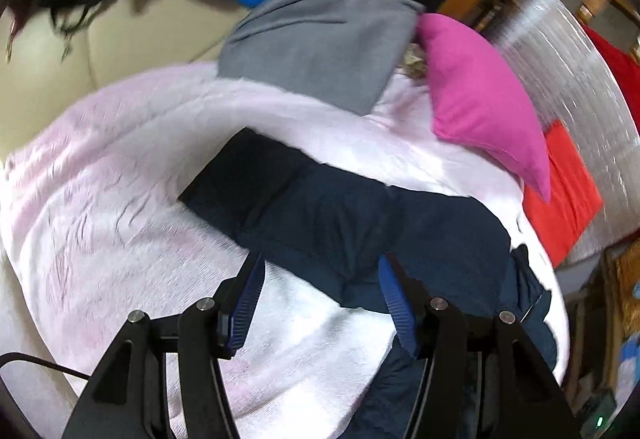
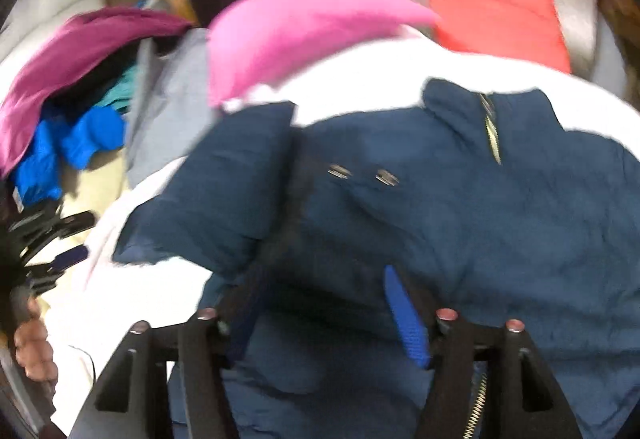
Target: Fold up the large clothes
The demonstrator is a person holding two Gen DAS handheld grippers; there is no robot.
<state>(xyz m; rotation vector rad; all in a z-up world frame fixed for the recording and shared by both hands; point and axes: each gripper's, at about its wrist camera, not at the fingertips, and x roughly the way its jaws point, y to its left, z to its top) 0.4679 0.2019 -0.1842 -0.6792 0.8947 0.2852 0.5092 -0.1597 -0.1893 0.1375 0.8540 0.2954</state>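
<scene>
Evidently the navy jacket (image 2: 440,207) lay spread on the pale pink blanket (image 1: 100,219) just ahead of and beneath both grippers, one sleeve (image 1: 248,175) stretched out beyond the left gripper (image 1: 320,279), whose jaws stood open and empty above the blanket's edge of the garment. Over the jacket's body the right gripper (image 2: 320,291) also stood open, pads not pressing cloth, though blur hid the near finger. To fold well, each gripper would probably need to pinch only one layer at a seam or cuff, then carry the sleeve flat across the zipper (image 2: 492,131) without dragging the blanket
</scene>
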